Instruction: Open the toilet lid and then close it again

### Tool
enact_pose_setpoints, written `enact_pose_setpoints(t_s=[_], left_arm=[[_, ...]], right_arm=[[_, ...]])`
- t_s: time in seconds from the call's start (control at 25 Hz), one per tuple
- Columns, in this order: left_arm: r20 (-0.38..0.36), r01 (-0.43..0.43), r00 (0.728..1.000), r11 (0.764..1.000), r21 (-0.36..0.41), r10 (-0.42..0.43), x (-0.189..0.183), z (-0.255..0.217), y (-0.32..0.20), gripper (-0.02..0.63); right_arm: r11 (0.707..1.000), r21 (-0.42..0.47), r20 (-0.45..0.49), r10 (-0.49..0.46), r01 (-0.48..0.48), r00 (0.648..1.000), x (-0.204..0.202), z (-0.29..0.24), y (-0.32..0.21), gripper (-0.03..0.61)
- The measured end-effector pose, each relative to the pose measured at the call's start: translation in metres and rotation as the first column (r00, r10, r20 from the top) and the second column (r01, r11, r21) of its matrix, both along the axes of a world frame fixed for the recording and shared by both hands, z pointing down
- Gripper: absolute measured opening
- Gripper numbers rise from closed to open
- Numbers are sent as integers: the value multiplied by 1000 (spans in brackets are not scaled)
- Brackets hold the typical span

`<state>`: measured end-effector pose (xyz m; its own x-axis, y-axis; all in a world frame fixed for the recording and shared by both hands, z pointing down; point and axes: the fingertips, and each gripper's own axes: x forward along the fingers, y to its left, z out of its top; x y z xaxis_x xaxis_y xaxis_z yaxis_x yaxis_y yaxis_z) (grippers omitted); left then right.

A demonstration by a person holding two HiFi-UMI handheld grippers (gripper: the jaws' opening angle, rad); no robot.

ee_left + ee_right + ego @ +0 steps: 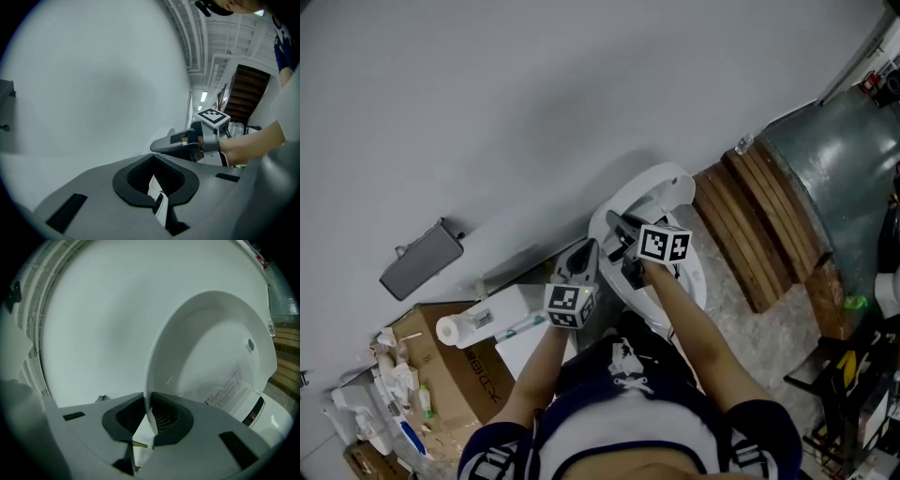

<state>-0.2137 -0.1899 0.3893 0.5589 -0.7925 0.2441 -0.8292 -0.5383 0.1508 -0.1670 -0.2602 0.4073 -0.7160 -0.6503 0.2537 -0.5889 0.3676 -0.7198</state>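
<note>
One toilet lid (213, 352), white, glossy and oval, stands raised ahead of the right gripper (149, 425). Its inner face carries a printed label low down. The lid's rim is pinched between that gripper's jaws. The left gripper (157, 199) is closed and empty.

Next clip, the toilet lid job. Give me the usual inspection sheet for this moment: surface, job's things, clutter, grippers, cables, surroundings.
Surface: mottled floor beside the toilet.
Job's things: toilet lid raised, near upright.
Clutter: open cardboard box of oddments, paper roll by it.
Grippers: right gripper shut on the lid's rim; left gripper shut, empty.
Cables: nothing seen.
Surroundings: white wall, grey box mounted on it, wooden planks at right.
</note>
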Motion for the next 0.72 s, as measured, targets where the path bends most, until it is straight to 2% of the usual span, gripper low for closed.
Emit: enact_pose_setpoints(t_s=[0.12, 0.36, 0.6, 0.72], left_arm=[[-10, 13, 1000, 1000, -9, -13, -3, -2, -4, 5], [32, 37, 999, 999, -17, -37, -6, 4, -13, 5], [22, 46, 999, 998, -47, -45, -10, 7, -16, 5], [57, 38, 998, 997, -61, -34, -6, 10, -15, 5]], right_arm=[[1000, -11, 17, -8, 8, 1000, -8, -3, -8, 26], [1000, -8, 35, -11, 12, 999, -19, -2, -28, 26], [1000, -9, 39, -24, 24, 999, -29, -1, -41, 28], [1000, -5, 50, -21, 21, 999, -29, -2, -46, 28]])
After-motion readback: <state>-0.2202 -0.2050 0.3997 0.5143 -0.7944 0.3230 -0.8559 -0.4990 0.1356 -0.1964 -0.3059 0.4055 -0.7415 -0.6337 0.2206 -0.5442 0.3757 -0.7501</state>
